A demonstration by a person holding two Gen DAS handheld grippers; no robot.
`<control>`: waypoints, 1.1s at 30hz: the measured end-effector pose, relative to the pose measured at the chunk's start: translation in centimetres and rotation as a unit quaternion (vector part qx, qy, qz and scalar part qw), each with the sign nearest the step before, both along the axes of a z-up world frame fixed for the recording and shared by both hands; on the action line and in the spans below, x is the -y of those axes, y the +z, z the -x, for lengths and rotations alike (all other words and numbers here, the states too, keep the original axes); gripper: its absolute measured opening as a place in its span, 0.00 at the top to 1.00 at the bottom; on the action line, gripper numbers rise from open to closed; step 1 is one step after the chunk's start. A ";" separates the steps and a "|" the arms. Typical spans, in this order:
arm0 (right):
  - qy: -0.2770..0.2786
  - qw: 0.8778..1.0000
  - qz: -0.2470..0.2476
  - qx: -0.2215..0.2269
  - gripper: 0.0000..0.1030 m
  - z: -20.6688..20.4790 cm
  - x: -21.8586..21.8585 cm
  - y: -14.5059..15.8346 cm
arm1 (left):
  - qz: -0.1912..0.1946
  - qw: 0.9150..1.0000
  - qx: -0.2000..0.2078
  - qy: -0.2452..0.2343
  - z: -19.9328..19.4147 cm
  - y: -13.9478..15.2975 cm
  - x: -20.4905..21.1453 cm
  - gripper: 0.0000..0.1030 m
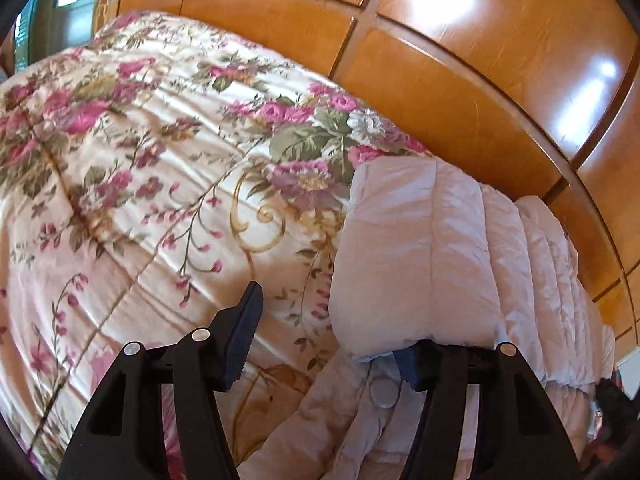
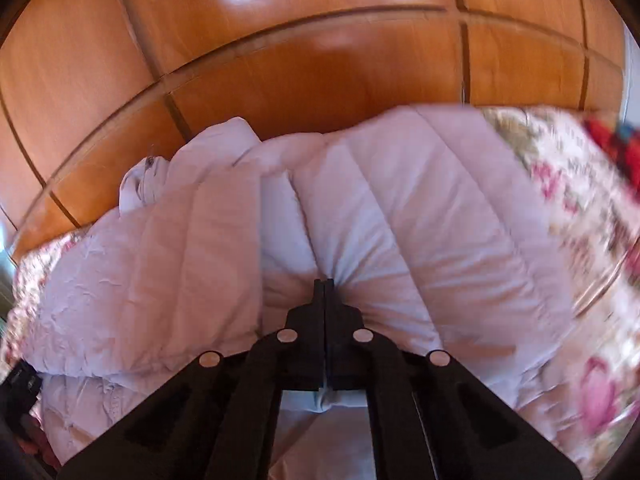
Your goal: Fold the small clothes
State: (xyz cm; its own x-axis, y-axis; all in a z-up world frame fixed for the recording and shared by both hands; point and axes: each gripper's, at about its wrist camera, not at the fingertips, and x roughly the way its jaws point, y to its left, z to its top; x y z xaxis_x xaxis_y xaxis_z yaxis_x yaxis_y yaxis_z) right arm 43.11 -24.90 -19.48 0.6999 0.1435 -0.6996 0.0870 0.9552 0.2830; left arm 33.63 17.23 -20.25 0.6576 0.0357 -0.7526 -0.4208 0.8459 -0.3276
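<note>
A wooden panelled wall (image 1: 460,92) runs behind the whole work area. Below it lies a floral bedspread (image 1: 140,184), which serves as the folding surface.

The garment is a pale quilted jacket (image 2: 420,216), padded in parallel channels. It lies on the bedspread close against the foot of the wooden panelling. In the right wrist view it fills the middle of the frame, directly ahead of the tool; in the left wrist view it occupies the right-hand side. Its quilted channels run away from both tools toward the wall. A folded flap rests on top of the body of the jacket, and a crumpled part, possibly a hood or sleeve, sits at the far left edge in the right wrist view.

The right gripper (image 2: 324,282) is fully closed, and the jacket fabric puckers into its tips, so it is pinching a fold of the near edge. The left gripper (image 1: 332,332) stands partly open. One finger (image 1: 240,336) is clear over the bedspread; the other is tucked under the near edge of the flap. Whether its pads press the cloth cannot be told.

Judgement: the right hand holds the garment already, so the next fold turns on that grip. The left hand sits beside the jacket's edge and needs to close on it before a two-handed fold across the channels.
</note>
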 end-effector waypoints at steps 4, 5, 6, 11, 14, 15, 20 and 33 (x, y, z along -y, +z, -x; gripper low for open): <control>0.003 1.000 -0.016 0.007 1.00 0.2 0.4 -0.1 | -0.001 1.000 -0.016 -0.007 2.5 0.7 0.9 0.35; 0.003 1.000 -0.020 0.006 0.99 0.2 0.6 0.0 | 0.008 1.000 -0.010 -0.018 3.6 1.1 1.3 0.35; 0.003 1.000 -0.022 0.005 0.94 0.2 0.7 0.1 | 0.010 1.000 -0.003 -0.023 4.3 1.5 1.5 0.35; -0.020 0.996 0.018 0.089 0.50 3.2 -0.4 4.9 | -0.022 0.997 0.068 -0.012 6.2 5.2 1.9 0.35; 0.018 0.990 0.071 0.124 0.55 3.6 -3.0 7.0 | -0.058 0.993 0.102 -0.026 4.0 7.4 2.6 0.35; 0.034 0.988 0.084 0.128 0.55 3.6 -4.0 7.2 | -0.073 0.992 0.097 -0.039 2.5 7.7 3.2 0.35; 0.124 0.981 0.126 0.083 0.64 1.2 -8.2 5.4 | -0.124 0.984 0.050 -0.119 -3.9 6.6 6.4 0.35; 0.101 0.988 0.116 0.016 0.71 0.0 -6.5 -0.2 | -0.122 0.978 -0.005 -0.167 -7.7 -0.4 6.1 0.21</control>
State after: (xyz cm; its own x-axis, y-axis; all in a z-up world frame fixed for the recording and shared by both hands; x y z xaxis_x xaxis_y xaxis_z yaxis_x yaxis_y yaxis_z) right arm 43.10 -18.36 -19.70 0.6964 0.1198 -0.7076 -0.1167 0.9917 0.0530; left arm 41.36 11.10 -20.62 0.6563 0.0002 -0.7545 -0.1102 0.9893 -0.0955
